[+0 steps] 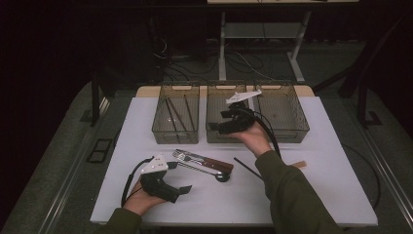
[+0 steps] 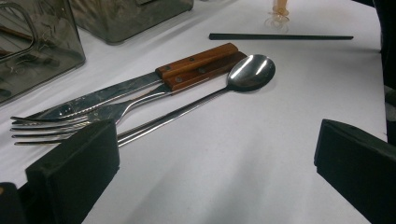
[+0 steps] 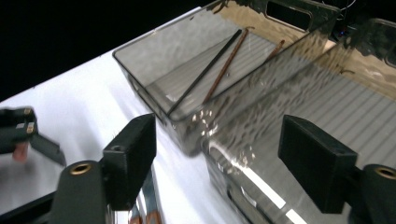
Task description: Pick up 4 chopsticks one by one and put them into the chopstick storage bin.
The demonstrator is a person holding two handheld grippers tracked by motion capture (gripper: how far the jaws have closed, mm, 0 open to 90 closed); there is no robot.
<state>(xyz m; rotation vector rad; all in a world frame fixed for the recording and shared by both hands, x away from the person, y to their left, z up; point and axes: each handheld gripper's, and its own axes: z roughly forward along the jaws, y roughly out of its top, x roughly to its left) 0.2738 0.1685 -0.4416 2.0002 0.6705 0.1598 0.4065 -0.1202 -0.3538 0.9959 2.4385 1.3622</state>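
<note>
Right gripper (image 1: 214,127) gaped empty at front wall of middle clear plastic bin (image 1: 229,138); risked knocking it toward counter's far edge. Left gripper (image 1: 185,189) wide open, empty, near wooden-handled knife (image 1: 204,161); careless close risked scattering cutlery.

White table (image 1: 311,190), bright against the dark grey floor. Three bins (image 1: 176,114) in smoky, see-through grey, the middle bin's (image 3: 327,107) floor ribbed in fine stripes. Inside the left one, a black chopstick (image 3: 205,70) beside a reddish-brown one (image 3: 226,65). Out on the table: silver knife (image 2: 116,91) and fork (image 2: 84,123), both with warm brown wooden handles dotted with dark rivets, plus a shiny silver spoon (image 2: 250,72). Another black chopstick (image 2: 280,36) lies there. Both grippers black, left gripper (image 1: 182,191) and right gripper (image 1: 214,126), each topped by a pale grey plate. Sleeves olive green.
</note>
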